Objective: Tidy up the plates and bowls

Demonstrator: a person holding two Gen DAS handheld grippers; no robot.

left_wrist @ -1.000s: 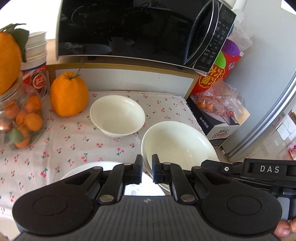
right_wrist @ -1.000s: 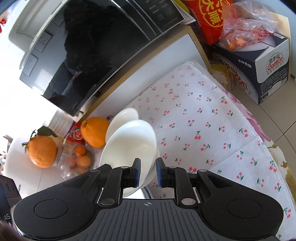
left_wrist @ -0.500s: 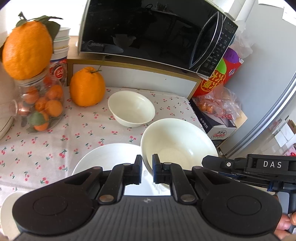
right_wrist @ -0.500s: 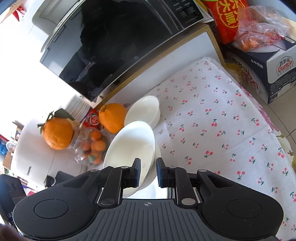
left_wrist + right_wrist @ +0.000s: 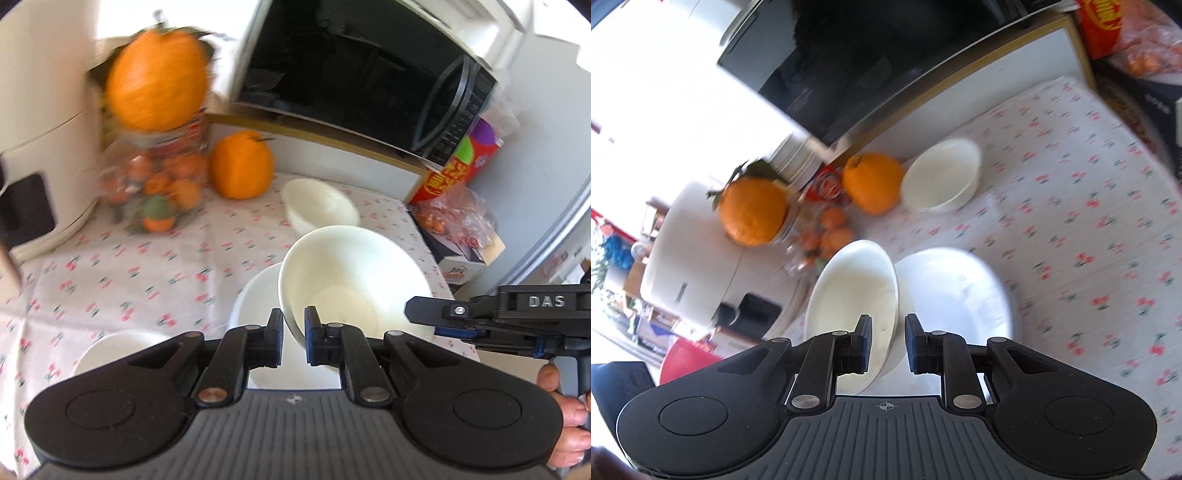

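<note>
Both grippers pinch one white bowl [image 5: 354, 280] by its rim, the left gripper [image 5: 293, 338] and right gripper [image 5: 887, 341] holding it tilted above a plate [image 5: 960, 291] beyond their fingertips; any slip could likely drop it.

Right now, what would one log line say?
left gripper: shut on large bowl | right gripper: same bowl's rim | over plate

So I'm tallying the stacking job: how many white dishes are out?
4: big bowl in left gripper and right gripper, plate beneath it, small bowl beside the orange, another dish near-left, half hidden. More may be hidden.
</note>
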